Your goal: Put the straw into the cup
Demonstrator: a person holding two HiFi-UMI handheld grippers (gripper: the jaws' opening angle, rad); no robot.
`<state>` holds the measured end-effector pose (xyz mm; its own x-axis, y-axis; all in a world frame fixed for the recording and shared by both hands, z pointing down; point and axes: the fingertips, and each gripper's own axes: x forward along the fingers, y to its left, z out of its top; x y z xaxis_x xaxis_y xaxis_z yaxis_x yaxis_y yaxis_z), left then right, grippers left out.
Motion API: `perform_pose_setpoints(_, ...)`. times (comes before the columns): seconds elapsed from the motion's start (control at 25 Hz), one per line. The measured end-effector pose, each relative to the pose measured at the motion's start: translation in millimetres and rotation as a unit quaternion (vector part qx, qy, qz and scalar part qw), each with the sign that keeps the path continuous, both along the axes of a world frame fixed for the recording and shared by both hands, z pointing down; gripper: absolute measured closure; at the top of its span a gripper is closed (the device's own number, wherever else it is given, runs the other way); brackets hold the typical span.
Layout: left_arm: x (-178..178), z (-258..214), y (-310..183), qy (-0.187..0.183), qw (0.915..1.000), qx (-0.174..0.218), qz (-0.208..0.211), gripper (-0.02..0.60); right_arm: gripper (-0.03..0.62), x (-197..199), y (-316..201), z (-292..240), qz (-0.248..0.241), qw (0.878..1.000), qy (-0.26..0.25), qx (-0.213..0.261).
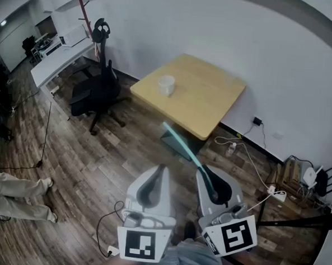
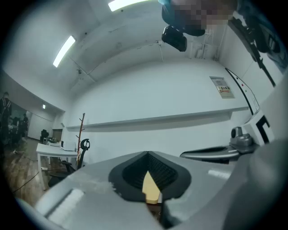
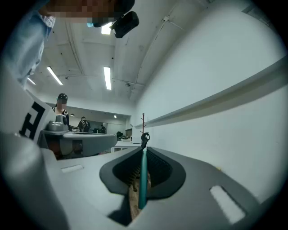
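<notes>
My right gripper (image 1: 202,168) is clamped on the straw (image 1: 179,140). Its long axis points ahead and left, toward the cup (image 1: 166,85) near the table's (image 1: 210,101) left corner, well apart. My left gripper (image 1: 162,168) is closed and empty.

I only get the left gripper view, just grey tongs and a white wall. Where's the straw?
Observer: The right gripper view shows a teal straw clamped in the right tongs.
Visitor: Where's the cup?
Observer: The head view shows a white cup standing on the wooden table ahead.
Visitor: Is the straw in it yet?
Observer: No; in the head view the straw's free end is apart from the cup, short of it.
</notes>
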<state>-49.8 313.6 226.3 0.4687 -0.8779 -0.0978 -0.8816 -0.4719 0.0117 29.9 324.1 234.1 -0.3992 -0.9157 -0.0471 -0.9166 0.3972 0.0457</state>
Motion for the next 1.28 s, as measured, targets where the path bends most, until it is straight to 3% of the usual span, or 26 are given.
perform_pose_setpoints(0.44, 20, -4, -17, -0.005, 0.9999, 0.004, -0.014, 0.565, 0.560, 22, -20, -4, -0.013, 1.000, -0.007, 0.005)
perform_pose_setpoints(0.8, 26, -5, -29, 0.003, 0.9978, 0.024, -0.061, 0.565, 0.560, 40, -39, -5, -0.046, 0.999, -0.018, 0.021)
perform_pose_setpoints(1.04, 16, 17, -43, 0.002, 0.9970, -0.004, -0.077, 0.565, 0.559, 30, -55, 9, -0.060, 0.998, -0.017, 0.005)
perform_pose_setpoints(1.28, -5, 57, -91, -0.007, 0.9960, -0.055, -0.070, 0.565, 0.559, 9, -105, 47, -0.052, 0.998, -0.017, -0.043)
